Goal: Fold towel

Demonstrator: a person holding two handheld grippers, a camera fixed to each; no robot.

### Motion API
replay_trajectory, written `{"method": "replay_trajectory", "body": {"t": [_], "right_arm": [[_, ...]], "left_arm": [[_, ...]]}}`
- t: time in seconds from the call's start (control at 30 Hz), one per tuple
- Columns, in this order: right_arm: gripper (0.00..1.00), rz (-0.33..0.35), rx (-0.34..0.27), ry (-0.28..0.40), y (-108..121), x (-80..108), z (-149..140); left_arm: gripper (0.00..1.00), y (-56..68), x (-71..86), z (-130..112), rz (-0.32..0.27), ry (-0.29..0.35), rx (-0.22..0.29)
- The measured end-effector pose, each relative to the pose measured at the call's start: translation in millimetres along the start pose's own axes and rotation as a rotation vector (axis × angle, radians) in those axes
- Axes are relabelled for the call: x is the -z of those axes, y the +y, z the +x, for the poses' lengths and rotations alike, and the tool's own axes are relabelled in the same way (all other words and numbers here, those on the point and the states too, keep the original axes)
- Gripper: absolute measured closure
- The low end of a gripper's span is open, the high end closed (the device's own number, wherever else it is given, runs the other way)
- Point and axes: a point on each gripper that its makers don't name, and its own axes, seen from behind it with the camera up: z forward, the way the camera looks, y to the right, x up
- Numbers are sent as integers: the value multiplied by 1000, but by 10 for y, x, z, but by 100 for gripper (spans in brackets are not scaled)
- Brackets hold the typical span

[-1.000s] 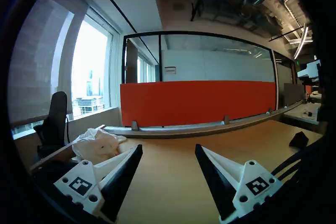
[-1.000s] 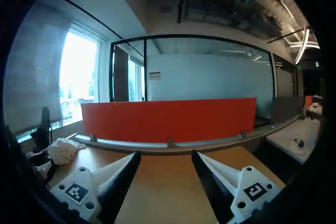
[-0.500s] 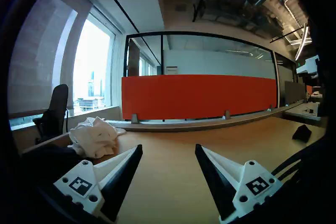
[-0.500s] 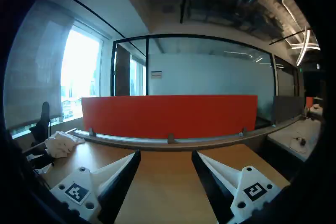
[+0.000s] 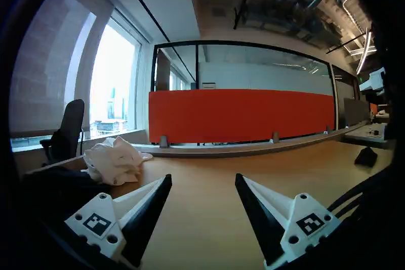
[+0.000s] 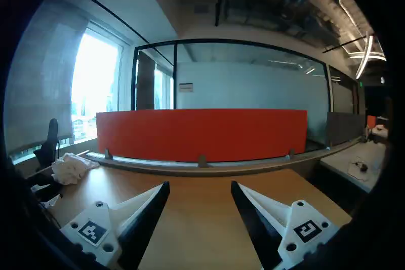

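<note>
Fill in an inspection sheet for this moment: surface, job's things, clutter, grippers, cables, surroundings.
Surface: wooden desk, seen from low and nearly level.
Job's things: white towel, crumpled in a heap at the desk's far left, unfolded, apart from both grippers.
Clutter: small dark wedge-shaped object on the desk at the right; what it is cannot be told.
Grippers: left gripper open, holding nothing; right gripper open, holding nothing.
Cables: black cables by the left gripper's right finger.
Surroundings: orange divider panel along the desk's back edge, bright window, office chair at the left.
</note>
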Motion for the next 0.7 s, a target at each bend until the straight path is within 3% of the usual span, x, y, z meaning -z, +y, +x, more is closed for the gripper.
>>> {"method": "replay_trajectory", "body": {"t": [0.7], "right_arm": [[7,-3,12,-22,31,42,-120]], "left_arm": [[7,-37,-8,-80,3,-13,4]]}}
